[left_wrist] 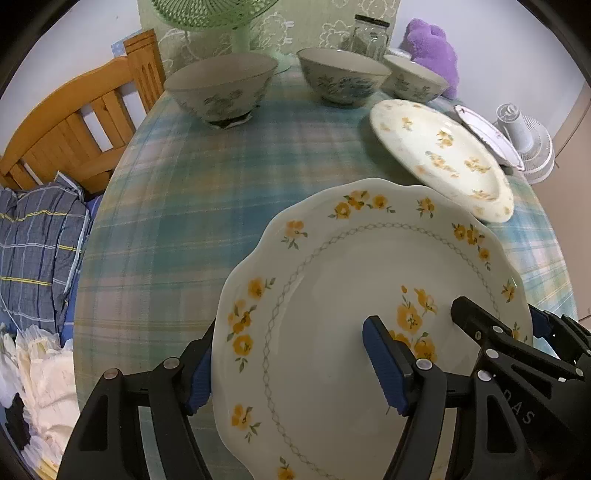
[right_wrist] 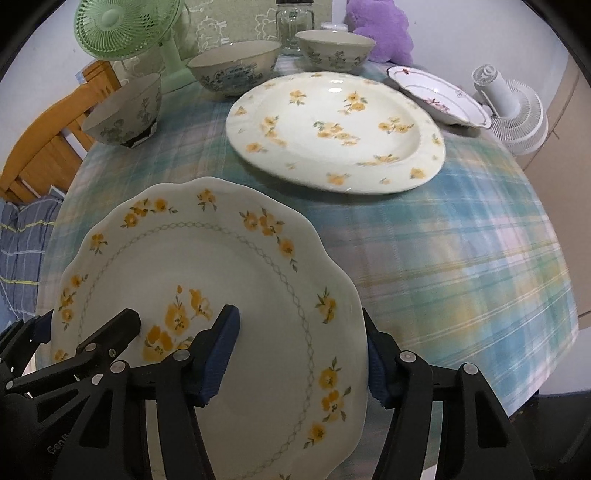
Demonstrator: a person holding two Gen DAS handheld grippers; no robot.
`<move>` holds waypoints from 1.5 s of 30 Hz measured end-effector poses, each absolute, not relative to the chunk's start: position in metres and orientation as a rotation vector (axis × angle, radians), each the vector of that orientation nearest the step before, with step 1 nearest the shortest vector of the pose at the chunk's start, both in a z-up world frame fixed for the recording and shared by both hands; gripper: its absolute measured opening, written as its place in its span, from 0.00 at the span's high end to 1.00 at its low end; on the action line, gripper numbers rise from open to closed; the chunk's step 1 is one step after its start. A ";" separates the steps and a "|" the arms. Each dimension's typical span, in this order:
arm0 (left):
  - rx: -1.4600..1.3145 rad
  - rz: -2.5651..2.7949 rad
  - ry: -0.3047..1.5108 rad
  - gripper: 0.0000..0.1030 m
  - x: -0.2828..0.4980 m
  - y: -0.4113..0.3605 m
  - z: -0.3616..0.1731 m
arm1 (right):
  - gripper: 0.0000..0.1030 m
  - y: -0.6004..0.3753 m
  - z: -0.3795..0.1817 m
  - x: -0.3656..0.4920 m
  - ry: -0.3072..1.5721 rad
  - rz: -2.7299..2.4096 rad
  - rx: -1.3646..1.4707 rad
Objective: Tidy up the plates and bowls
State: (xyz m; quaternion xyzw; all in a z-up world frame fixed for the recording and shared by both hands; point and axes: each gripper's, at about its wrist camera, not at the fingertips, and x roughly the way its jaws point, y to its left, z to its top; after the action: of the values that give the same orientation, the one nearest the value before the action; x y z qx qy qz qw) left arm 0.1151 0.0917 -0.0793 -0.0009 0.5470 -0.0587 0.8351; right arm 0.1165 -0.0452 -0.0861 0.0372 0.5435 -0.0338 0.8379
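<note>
A scalloped white plate with yellow flowers [left_wrist: 332,295] [right_wrist: 221,280] is held above the near table edge. My left gripper [left_wrist: 295,369] is shut on its left rim, one finger above and one below. My right gripper [right_wrist: 299,354] is shut on its right rim the same way. A large oval yellow-flowered plate [right_wrist: 332,129] [left_wrist: 443,155] lies further back. A small pink-flowered plate [right_wrist: 439,96] [left_wrist: 487,133] lies beyond it to the right. Three blue-patterned bowls [left_wrist: 221,85] [left_wrist: 343,74] [left_wrist: 413,79] stand in a row at the back.
The table wears a plaid cloth [right_wrist: 461,251]. A green fan [right_wrist: 122,29], a glass jar [right_wrist: 293,26] and a purple plush toy [right_wrist: 384,29] stand at the back. A white fan [right_wrist: 513,114] sits at right. A wooden chair [left_wrist: 74,125] and bedding [left_wrist: 37,251] are left.
</note>
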 end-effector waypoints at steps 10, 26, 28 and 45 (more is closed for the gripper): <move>0.002 -0.098 1.120 0.29 0.110 0.037 -0.059 | 0.37 -0.096 -0.065 0.111 1.116 -0.056 0.069; -0.006 -0.113 1.105 0.29 0.115 -0.084 -0.062 | 0.37 -0.219 -0.062 0.117 1.105 -0.070 0.077; -0.008 -0.112 1.110 0.29 0.117 -0.094 -0.065 | 0.37 -0.234 -0.064 0.118 1.103 -0.078 0.081; 0.050 -0.139 1.132 0.29 0.142 -0.176 -0.089 | 0.37 -0.323 -0.089 0.130 1.125 -0.129 0.131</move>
State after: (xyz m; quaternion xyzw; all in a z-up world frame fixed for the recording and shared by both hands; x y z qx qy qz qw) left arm 0.1420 -0.1763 -0.0893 0.0237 0.5357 -0.0657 0.8415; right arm 0.1301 -0.3232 -0.0894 0.0622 0.5323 -0.0612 0.8420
